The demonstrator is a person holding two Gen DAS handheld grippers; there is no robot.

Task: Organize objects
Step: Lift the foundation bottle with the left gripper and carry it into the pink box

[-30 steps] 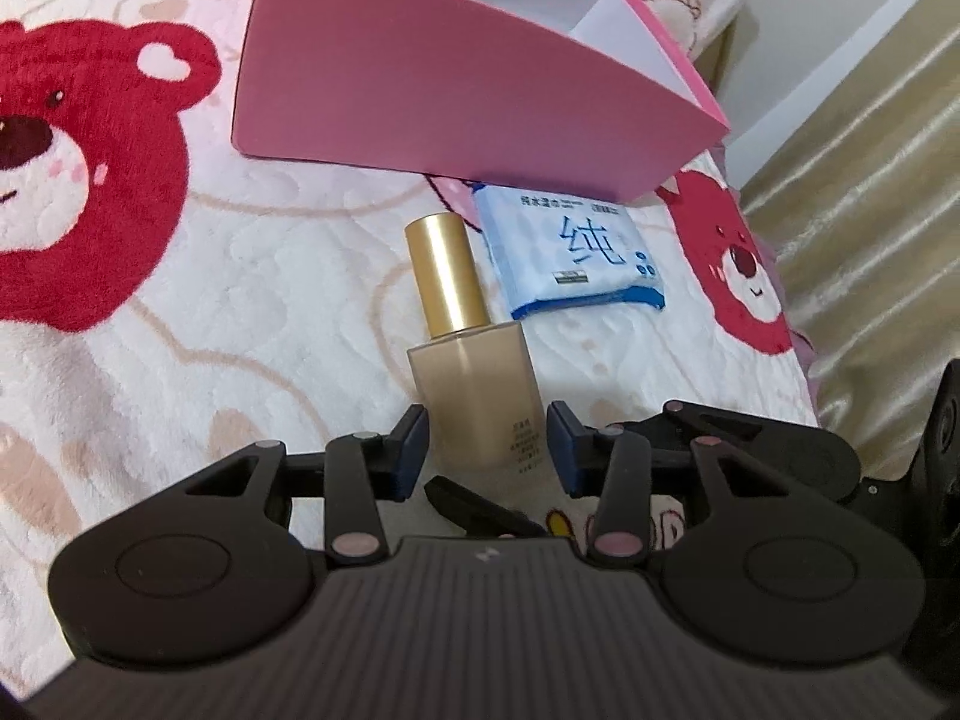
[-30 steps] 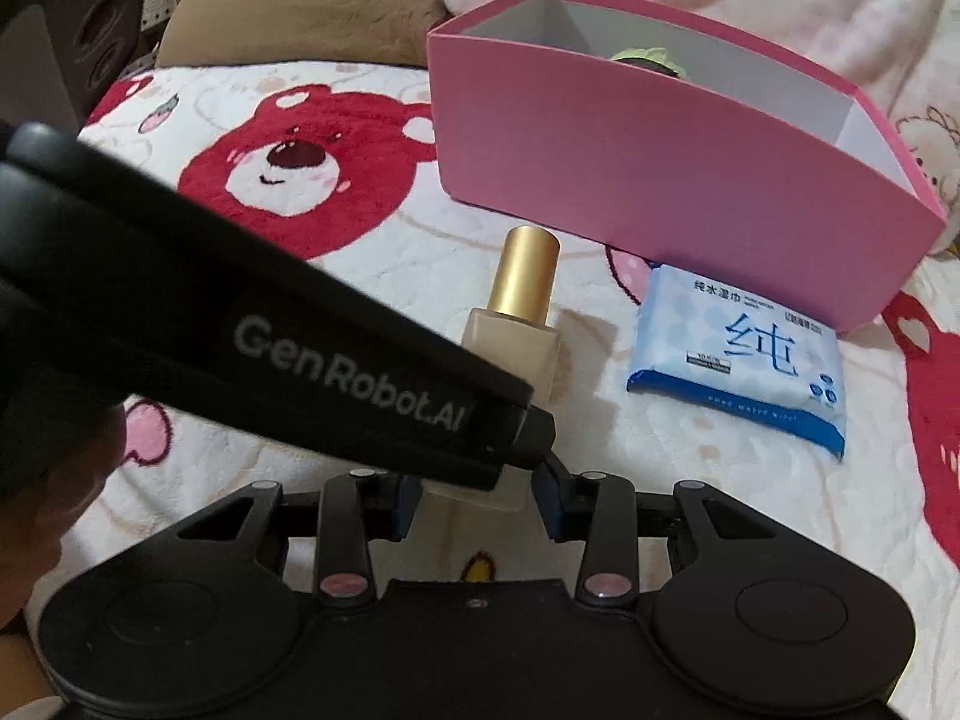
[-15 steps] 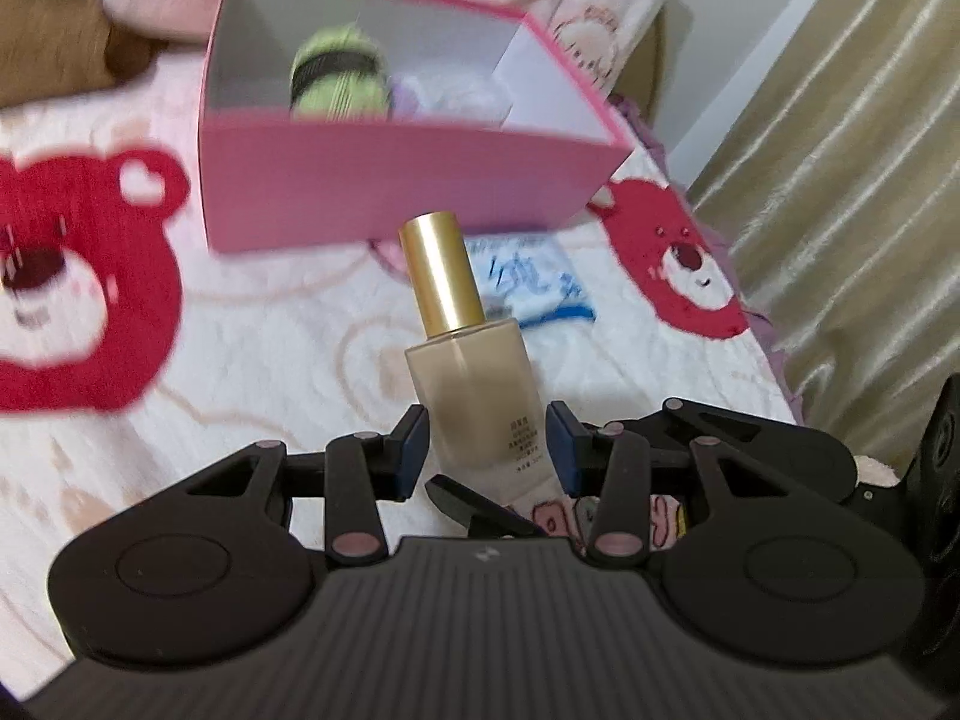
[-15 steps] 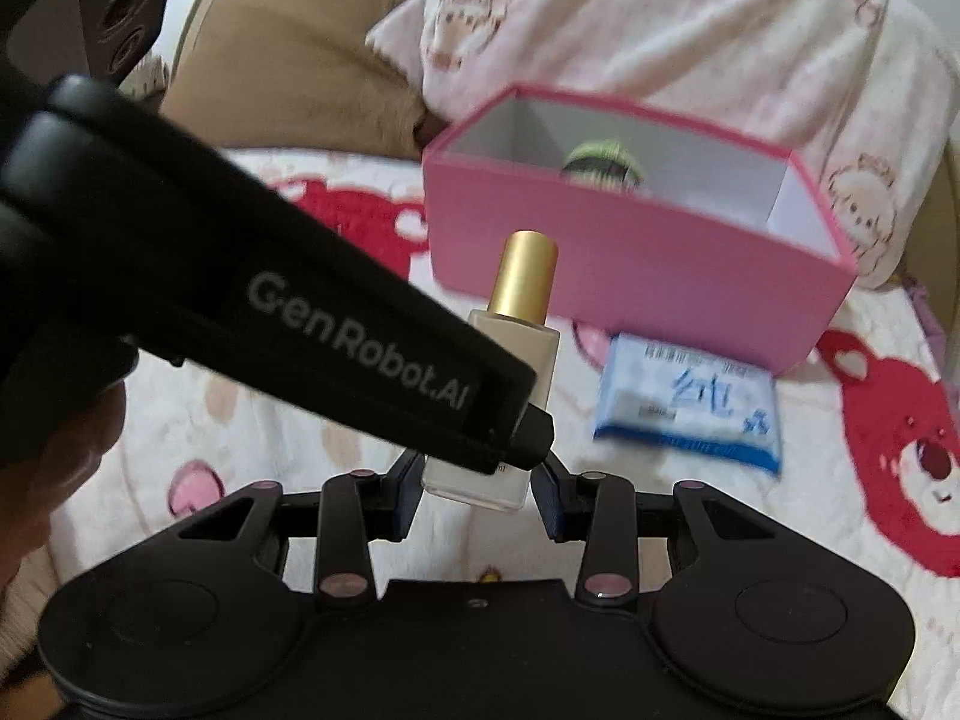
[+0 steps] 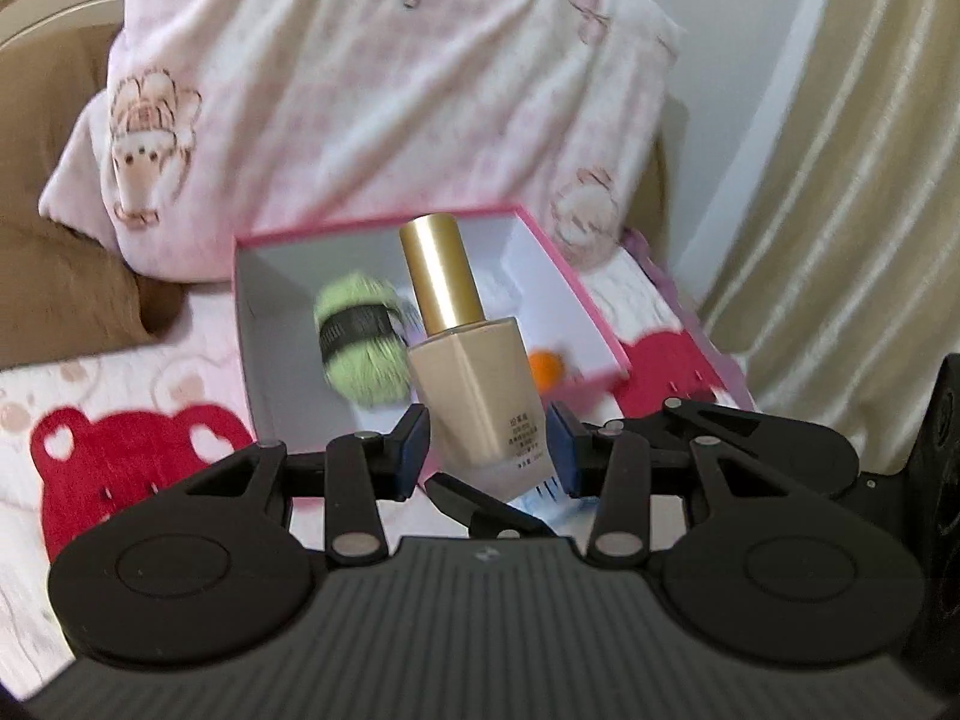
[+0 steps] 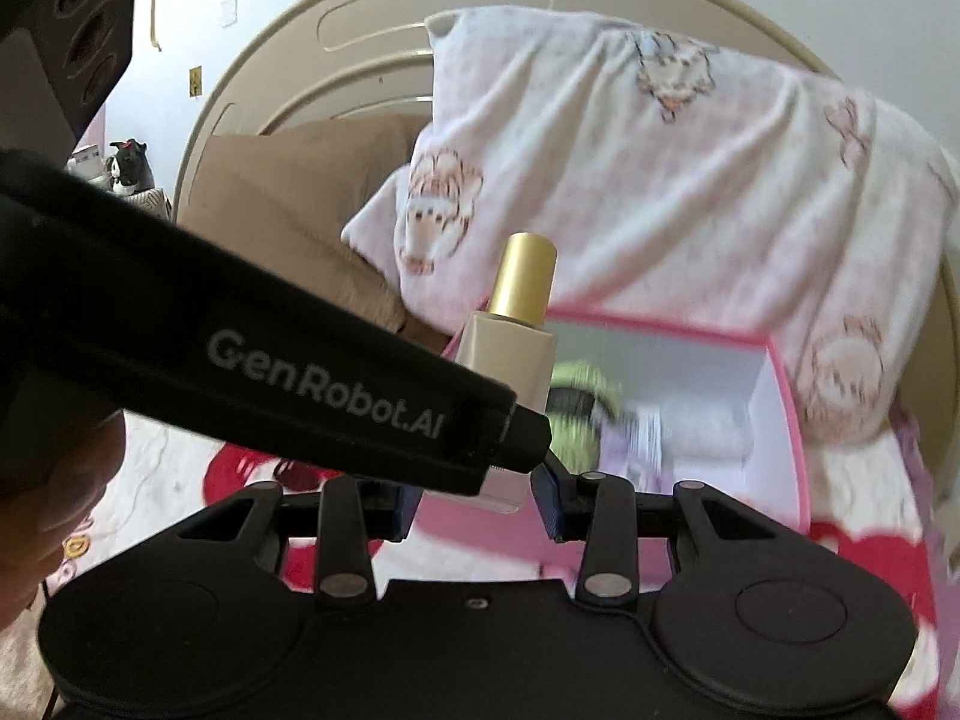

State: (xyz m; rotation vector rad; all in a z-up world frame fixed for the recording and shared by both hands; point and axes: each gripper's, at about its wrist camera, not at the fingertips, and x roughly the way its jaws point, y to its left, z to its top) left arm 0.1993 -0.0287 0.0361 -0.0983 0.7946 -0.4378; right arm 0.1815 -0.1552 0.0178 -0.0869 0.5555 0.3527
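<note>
A beige foundation bottle with a gold cap (image 5: pixel 474 384) is held between the blue pads of both grippers, lifted off the bed in front of the open pink box (image 5: pixel 576 288). My left gripper (image 5: pixel 487 450) is shut on its lower body. My right gripper (image 6: pixel 477 498) is also shut on the bottle (image 6: pixel 510 354), and the left gripper's black body (image 6: pixel 270 372) crosses that view. Inside the box lie a green yarn ball (image 5: pixel 360 348), an orange item (image 5: pixel 547 367) and a pale purple item (image 6: pixel 630 438).
A pink-and-white pillow (image 5: pixel 384 96) leans behind the box, with a brown cushion (image 5: pixel 54 276) to its left and a beige headboard (image 6: pixel 372 30) behind. The bedspread has red bear prints (image 5: pixel 132 456). A cream curtain (image 5: pixel 852 192) hangs at right.
Both grippers have lifted the bottle off the bedspread and carried it up toward the pink box; the box interior now shows. The blue wipes packet is mostly out of sight.
</note>
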